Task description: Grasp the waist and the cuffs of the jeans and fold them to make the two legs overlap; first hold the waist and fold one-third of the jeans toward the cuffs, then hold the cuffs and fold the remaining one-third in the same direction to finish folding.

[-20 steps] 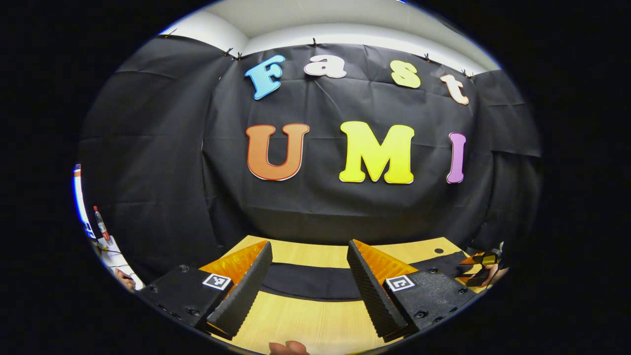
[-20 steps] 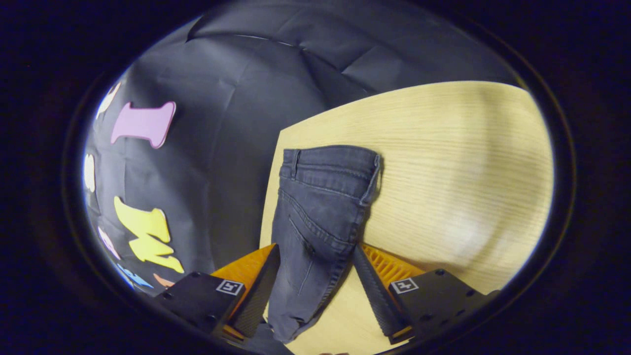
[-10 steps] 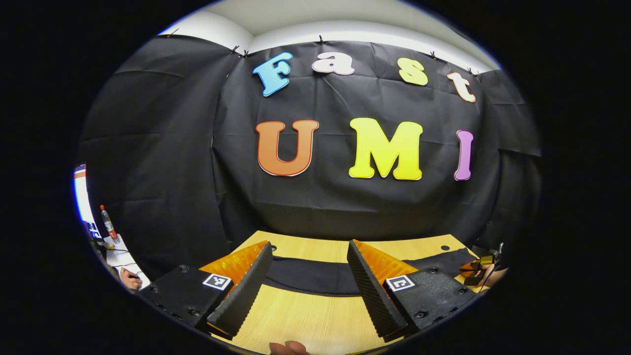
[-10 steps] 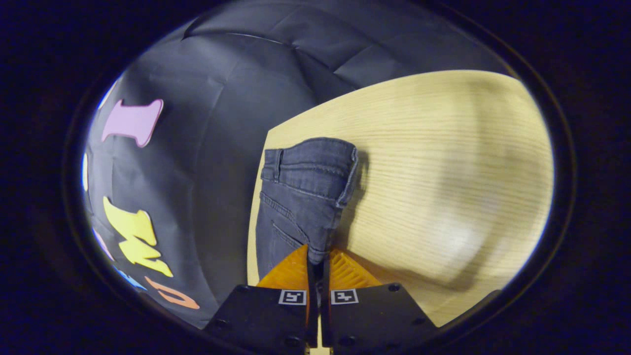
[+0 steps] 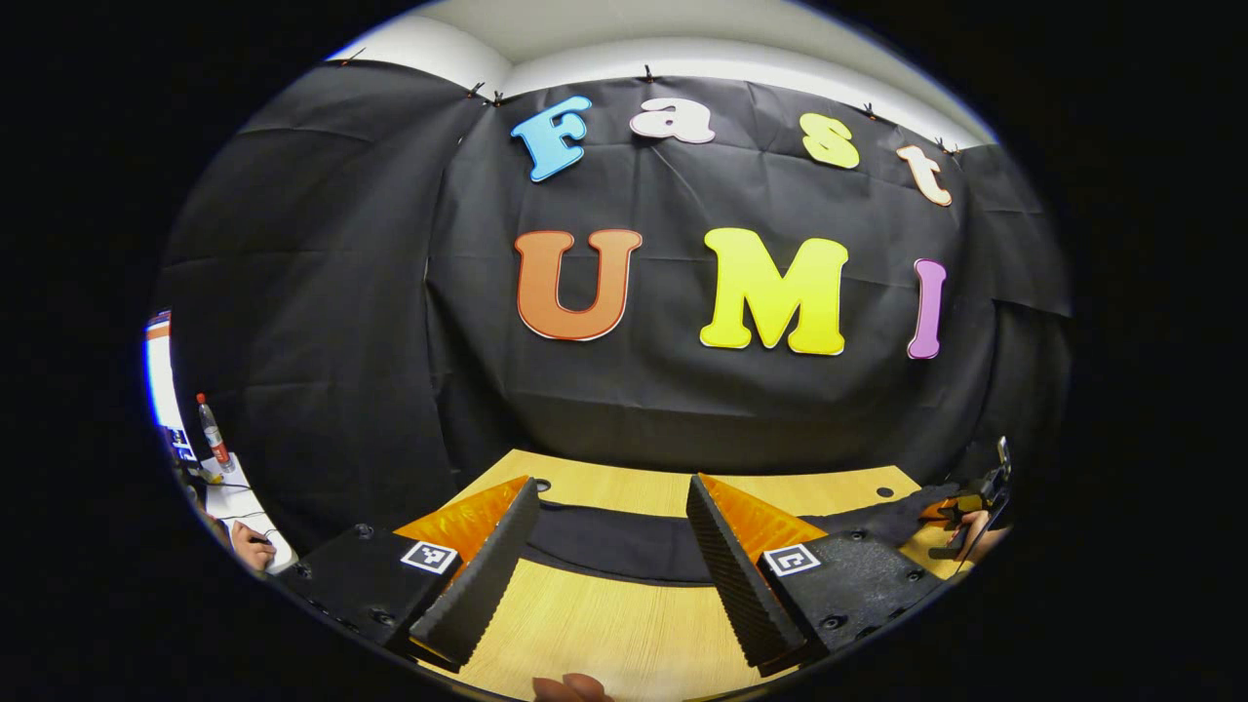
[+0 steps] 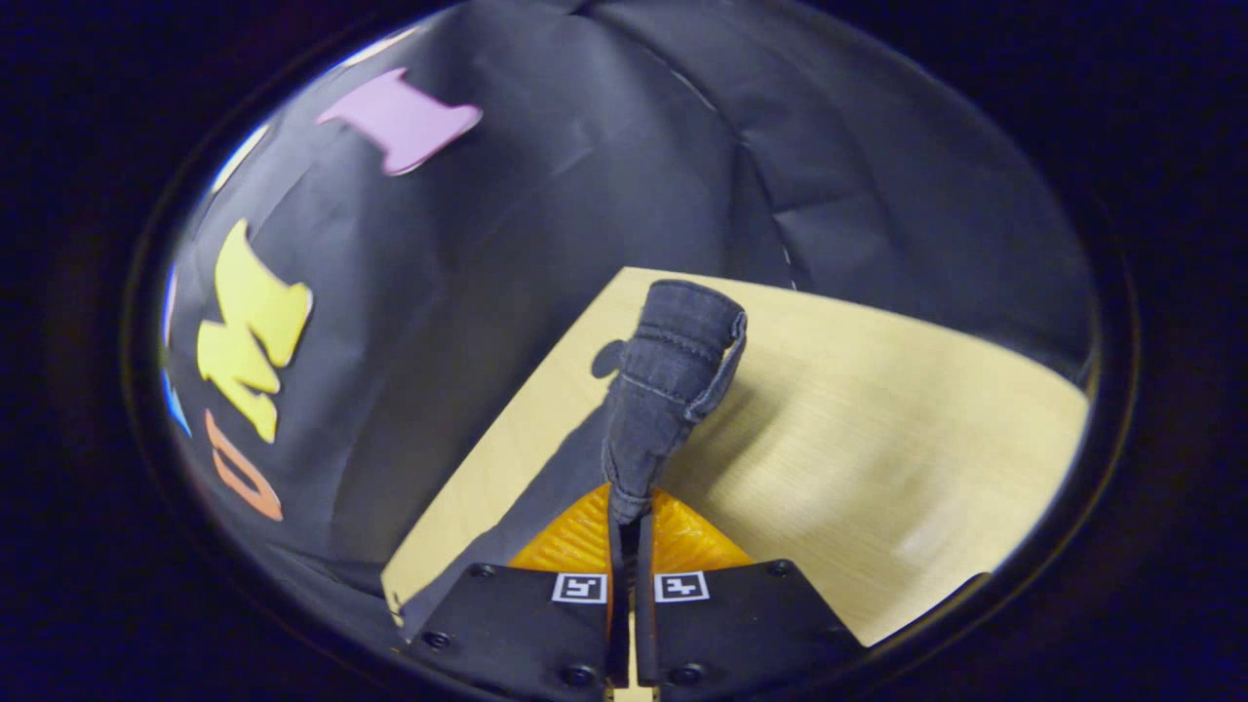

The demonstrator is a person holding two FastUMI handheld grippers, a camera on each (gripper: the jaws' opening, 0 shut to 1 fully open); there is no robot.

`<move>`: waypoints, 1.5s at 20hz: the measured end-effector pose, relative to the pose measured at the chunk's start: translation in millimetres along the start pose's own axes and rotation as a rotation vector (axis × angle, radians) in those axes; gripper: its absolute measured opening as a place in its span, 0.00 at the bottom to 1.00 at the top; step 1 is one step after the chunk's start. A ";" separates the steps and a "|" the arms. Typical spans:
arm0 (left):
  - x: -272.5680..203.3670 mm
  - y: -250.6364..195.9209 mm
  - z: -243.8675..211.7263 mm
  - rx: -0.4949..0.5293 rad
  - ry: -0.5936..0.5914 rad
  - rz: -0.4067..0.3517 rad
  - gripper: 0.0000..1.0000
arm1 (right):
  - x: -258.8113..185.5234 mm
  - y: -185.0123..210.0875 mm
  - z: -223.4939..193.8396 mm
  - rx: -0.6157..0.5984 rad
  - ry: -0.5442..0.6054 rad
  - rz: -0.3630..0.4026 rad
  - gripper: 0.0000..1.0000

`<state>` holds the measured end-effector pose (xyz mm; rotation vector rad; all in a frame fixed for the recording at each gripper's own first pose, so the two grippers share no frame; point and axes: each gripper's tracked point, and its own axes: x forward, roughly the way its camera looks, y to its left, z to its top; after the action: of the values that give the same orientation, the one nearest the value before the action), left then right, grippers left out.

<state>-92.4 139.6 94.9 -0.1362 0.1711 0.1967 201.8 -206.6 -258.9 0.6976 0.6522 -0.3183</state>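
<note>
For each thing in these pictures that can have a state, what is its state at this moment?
left tool: open, fingers apart, nothing between them, above the table.
right tool: shut on the jeans.
jeans: waist end pinched and raised off the table, bunched; in the left gripper view the rest lies flat as a dark band.
bottle: upright on a side surface, far left.

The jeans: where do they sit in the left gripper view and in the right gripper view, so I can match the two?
Left gripper view: the jeans lie as a dark band across the table, beyond the open left tool.
Right gripper view: the jeans rise bunched from the shut right tool, centre frame, waist end up.
Shared landmark: the wooden table.
</note>
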 end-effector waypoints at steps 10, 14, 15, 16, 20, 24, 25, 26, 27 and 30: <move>4.3 34.7 -7.0 -0.053 0.006 0.045 0.98 | -47.4 140.0 -9.7 -0.734 -0.154 0.073 0.03; 2.7 57.7 -14.0 -0.092 0.013 0.088 0.98 | -78.3 175.3 -22.4 -0.910 -0.166 0.132 0.00; 2.4 62.6 -16.2 -0.101 0.015 0.095 0.98 | -85.0 179.4 -25.1 -0.939 -0.167 0.145 0.00; 0.8 68.2 -16.2 -0.104 0.015 0.104 0.98 | -91.8 184.4 -25.4 -0.964 -0.166 0.158 0.00; -3.0 87.7 -14.9 -0.097 0.011 0.131 0.98 | -99.9 198.1 -30.9 -1.005 -0.141 0.217 0.00; -7.8 105.4 -14.8 -0.100 0.015 0.160 0.98 | -112.3 209.5 -34.5 -1.043 -0.092 0.257 0.00; -8.6 108.8 -14.9 -0.103 0.016 0.167 0.98 | -113.8 210.3 -35.9 -1.057 -0.078 0.262 0.00; -9.7 112.7 -14.7 -0.105 0.016 0.172 0.98 | -114.1 213.1 -38.9 -1.070 -0.069 0.268 0.00; -10.3 116.2 -14.9 -0.107 0.016 0.178 0.98 | -111.2 217.9 -47.9 -1.079 -0.058 0.274 0.03; -13.7 124.3 -16.1 -0.110 0.017 0.189 0.98 | -107.1 219.9 -68.5 -1.123 -0.025 0.299 0.03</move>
<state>-133.7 255.4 67.0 -0.2316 0.1900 0.3939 194.8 6.8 -121.3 -0.2925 0.5816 0.3234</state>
